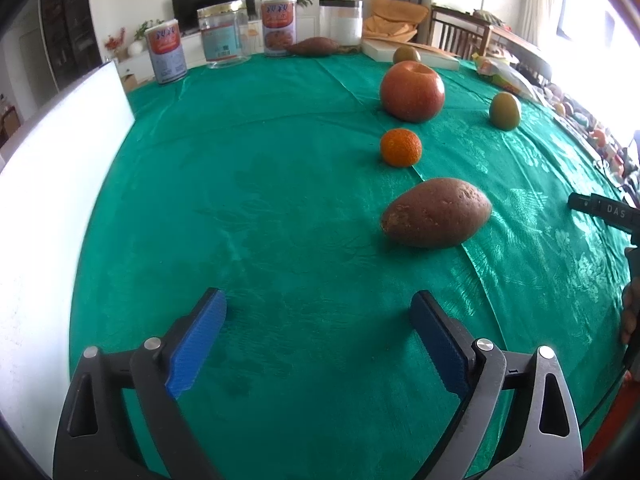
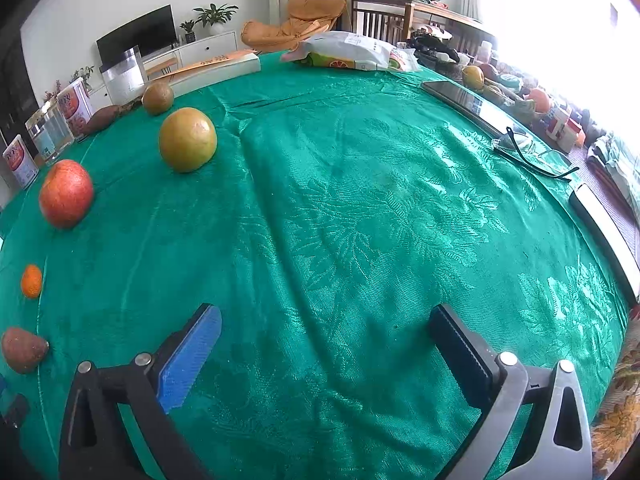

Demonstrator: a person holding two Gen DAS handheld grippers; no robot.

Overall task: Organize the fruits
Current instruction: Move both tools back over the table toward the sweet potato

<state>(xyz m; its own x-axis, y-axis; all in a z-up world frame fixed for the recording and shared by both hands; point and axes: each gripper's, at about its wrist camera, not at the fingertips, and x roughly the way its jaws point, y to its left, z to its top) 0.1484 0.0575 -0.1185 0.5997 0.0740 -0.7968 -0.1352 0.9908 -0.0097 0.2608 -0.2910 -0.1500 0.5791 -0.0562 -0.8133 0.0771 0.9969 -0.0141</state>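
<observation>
With both my grippers hanging over bare green tablecloth (image 2: pixel 360 200), nothing was in hand: left gripper (image 1: pixel 318 312) had its jaws spread wide and empty, right gripper (image 2: pixel 326 328) likewise. The fruit sat in a loose line ahead of the left one: sweet potato (image 1: pixel 436 213) nearest, small orange (image 1: pixel 401 147) just past it, red apple (image 1: pixel 412 91) beyond that, green citrus (image 1: pixel 505 111) off to its right, another green fruit (image 1: pixel 406 55) near the far edge. From the right wrist view the same row ran up my left margin, with the big yellow-green citrus (image 2: pixel 187 139) closest to centre. Risks as I judged them: round fruit would roll on that slick cloth if a pad nudged it off-centre; the sweet potato's taper could squirt out of a pinch near its tip; the cloth had creases that could snag and drag. Glasses (image 2: pixel 532 152) and a tablet (image 2: pixel 468 104) lay on my right, so a wide swing there could clip them.
</observation>
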